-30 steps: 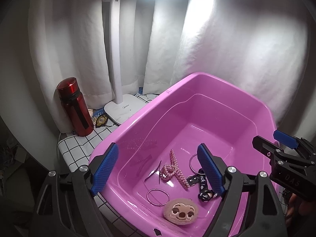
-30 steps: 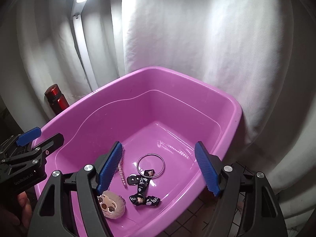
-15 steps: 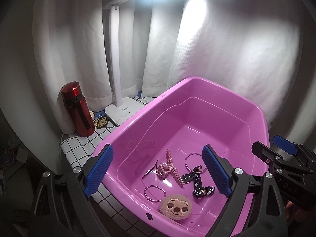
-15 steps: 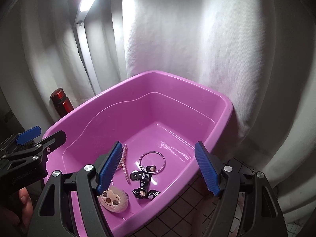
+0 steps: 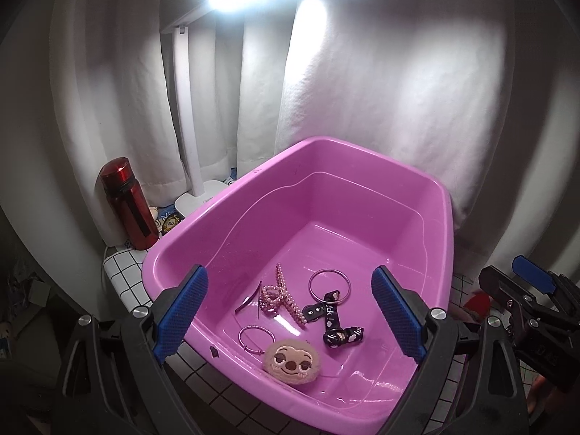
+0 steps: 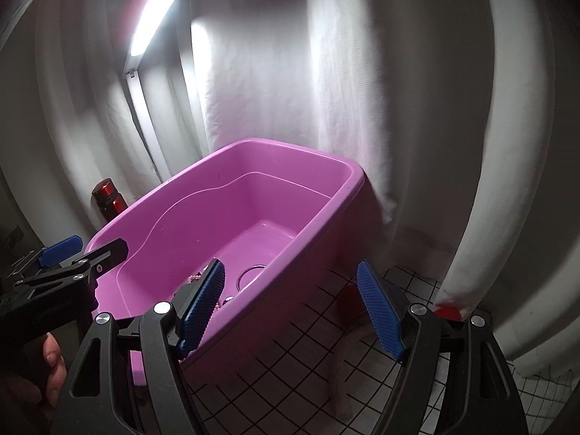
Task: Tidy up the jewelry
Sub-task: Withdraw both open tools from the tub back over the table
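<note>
A pink plastic tub [image 5: 362, 159] [image 6: 290, 152] stands on a checked tabletop. In it lie a pink pearl hair claw [image 5: 281, 295], a silver bangle [image 5: 329, 281] [image 6: 251, 275], a thin hoop [image 5: 255, 337], a black printed ribbon tie [image 5: 335, 322], a dark hairpin [image 5: 250, 295] and a plush sloth-face piece [image 5: 291, 360]. My left gripper [image 5: 289, 313] is open and empty, held above the tub's near end. My right gripper [image 6: 291, 304] is open and empty, over the tub's right rim and the tabletop.
A red bottle [image 5: 128, 204] [image 6: 108, 195] and a white desk lamp [image 5: 188, 116] stand left of the tub. White curtains hang close behind. A red object [image 6: 447, 313] lies on the checked tabletop [image 6: 308, 359] by the curtain at the right.
Both grippers have pulled back and risen from the tub, staying open. The right one has swung right, off the tub interior toward the tabletop.
</note>
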Motion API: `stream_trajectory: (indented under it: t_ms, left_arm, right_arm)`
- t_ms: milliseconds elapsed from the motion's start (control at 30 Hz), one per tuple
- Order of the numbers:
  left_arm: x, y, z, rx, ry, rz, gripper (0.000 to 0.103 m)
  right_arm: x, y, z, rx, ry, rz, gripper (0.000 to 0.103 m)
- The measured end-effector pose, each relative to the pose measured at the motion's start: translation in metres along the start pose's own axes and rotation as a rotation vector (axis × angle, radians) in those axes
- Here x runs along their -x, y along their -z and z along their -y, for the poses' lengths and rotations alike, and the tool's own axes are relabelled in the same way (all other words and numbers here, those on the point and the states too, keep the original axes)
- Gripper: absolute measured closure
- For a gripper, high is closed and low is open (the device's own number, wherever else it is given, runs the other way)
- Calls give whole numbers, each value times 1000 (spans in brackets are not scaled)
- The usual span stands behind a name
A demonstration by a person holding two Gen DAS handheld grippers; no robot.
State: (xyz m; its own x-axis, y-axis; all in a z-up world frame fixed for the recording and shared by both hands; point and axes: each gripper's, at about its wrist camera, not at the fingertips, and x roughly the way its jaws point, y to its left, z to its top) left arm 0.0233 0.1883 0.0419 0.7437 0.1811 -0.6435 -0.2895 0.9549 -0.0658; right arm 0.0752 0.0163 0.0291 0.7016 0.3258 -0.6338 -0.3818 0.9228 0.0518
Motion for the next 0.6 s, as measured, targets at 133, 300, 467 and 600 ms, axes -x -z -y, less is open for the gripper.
stream_trajectory:
  t_ms: [133, 300, 467, 600]
  left_arm:
    - [8, 5, 20, -21, 22, 2, 13]
    - [19, 9, 50, -53, 63, 6, 13]
    - [31, 17, 86, -89, 120, 7, 13]
    - [39, 27, 116, -129, 166, 3, 12]
  right_arm:
    - [18, 13, 22, -31, 24, 6, 31]
    - [40, 28, 49, -64, 59, 13, 31]
    - [69, 47, 79, -100, 110, 27, 31]
    - [93, 68, 106, -145, 164, 27, 31]
